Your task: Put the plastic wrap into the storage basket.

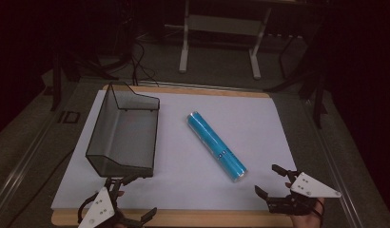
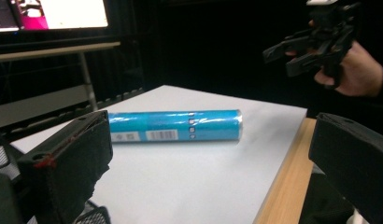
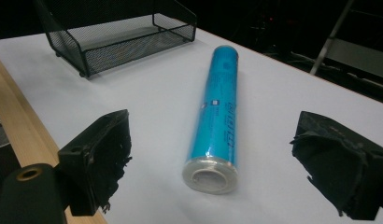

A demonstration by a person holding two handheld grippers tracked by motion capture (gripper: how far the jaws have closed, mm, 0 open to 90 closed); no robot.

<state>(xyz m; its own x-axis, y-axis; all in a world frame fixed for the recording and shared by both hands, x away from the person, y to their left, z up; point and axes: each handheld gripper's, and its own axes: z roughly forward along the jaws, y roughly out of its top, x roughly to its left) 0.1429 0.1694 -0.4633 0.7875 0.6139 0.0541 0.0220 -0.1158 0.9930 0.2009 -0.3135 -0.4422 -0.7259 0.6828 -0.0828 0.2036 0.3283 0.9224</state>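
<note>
— What's on the white sheet ahead of the right gripper (image 1: 270, 180)?

— A long blue cylindrical roll wrapped in clear film (image 3: 216, 114), lying flat on its side, its pale open end nearest that gripper's spread jaws, clear of both.

— And from the left gripper (image 1: 132, 197)?

— Well off to its right, slanting away.

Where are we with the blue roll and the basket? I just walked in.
Nothing looks done yet: the blue roll lies on the white sheet, beside the mesh basket, not in it. The right claw is open, lined up with the roll's near end; the left claw waits open. Gripping and moving remain.
</note>
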